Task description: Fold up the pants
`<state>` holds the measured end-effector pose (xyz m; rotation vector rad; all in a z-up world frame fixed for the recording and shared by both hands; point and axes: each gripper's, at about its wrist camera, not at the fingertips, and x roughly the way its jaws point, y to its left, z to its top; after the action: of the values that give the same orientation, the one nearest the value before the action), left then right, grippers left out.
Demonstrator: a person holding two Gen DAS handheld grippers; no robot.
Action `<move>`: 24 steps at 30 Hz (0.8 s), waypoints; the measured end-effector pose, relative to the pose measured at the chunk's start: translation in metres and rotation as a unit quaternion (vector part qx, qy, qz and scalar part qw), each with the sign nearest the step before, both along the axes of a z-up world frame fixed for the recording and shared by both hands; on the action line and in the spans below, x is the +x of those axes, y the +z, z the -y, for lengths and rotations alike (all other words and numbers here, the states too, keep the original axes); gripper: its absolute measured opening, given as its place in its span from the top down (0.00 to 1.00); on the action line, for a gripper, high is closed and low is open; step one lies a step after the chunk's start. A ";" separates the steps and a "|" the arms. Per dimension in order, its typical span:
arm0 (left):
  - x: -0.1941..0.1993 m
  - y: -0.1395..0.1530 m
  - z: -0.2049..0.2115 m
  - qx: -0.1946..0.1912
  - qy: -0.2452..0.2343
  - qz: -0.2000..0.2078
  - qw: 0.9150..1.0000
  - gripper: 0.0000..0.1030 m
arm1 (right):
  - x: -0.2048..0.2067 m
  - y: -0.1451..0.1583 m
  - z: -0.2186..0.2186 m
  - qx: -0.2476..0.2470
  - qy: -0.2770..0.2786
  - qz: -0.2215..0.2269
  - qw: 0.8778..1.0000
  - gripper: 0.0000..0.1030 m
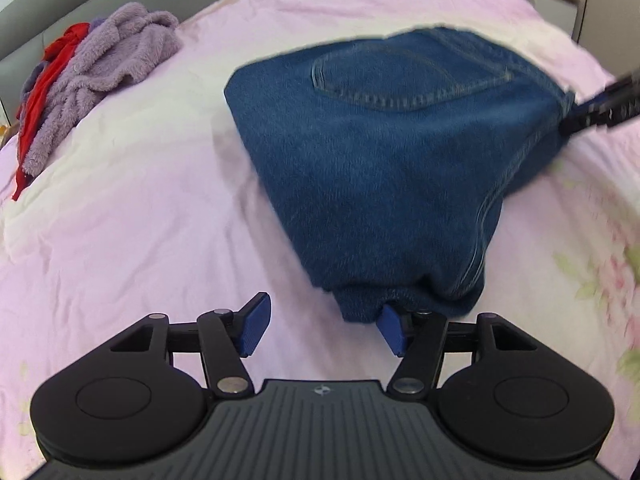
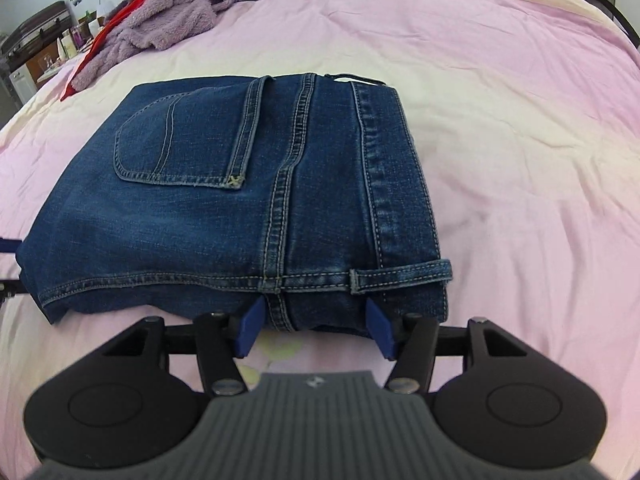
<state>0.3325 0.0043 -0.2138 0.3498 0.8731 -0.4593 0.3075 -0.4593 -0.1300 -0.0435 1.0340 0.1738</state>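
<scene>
Already the jeans [image 2: 240, 200] are laid folded on the bed [image 2: 520, 140], straight ahead of both spread-fingered grippers: right [image 2: 316, 328] at the waistband end, left [image 1: 320, 328] at the opposite edge.

Wide bare stretches of the pink bedsheet [image 2: 520, 140] are seen to the right of and beyond the folded jeans [image 2: 248, 184], where passage is unobstructed. The middle of the bed is taken up by the jeans, against whose near edge the spread right gripper [image 2: 316, 320] is set. The far left corner is blocked by a heap of purple fleece [image 1: 104, 68] and a red garment [image 1: 44, 84].
</scene>
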 end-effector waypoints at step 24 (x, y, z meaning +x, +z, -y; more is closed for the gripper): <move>-0.009 -0.013 0.008 0.055 -0.032 -0.005 0.998 0.95 | 0.005 -0.012 -0.005 0.001 0.003 -0.023 1.000 0.47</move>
<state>0.3232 -0.0040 -0.2269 0.4769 0.9005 -0.4731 0.3129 -0.4543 -0.1420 -0.0412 1.0791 0.1828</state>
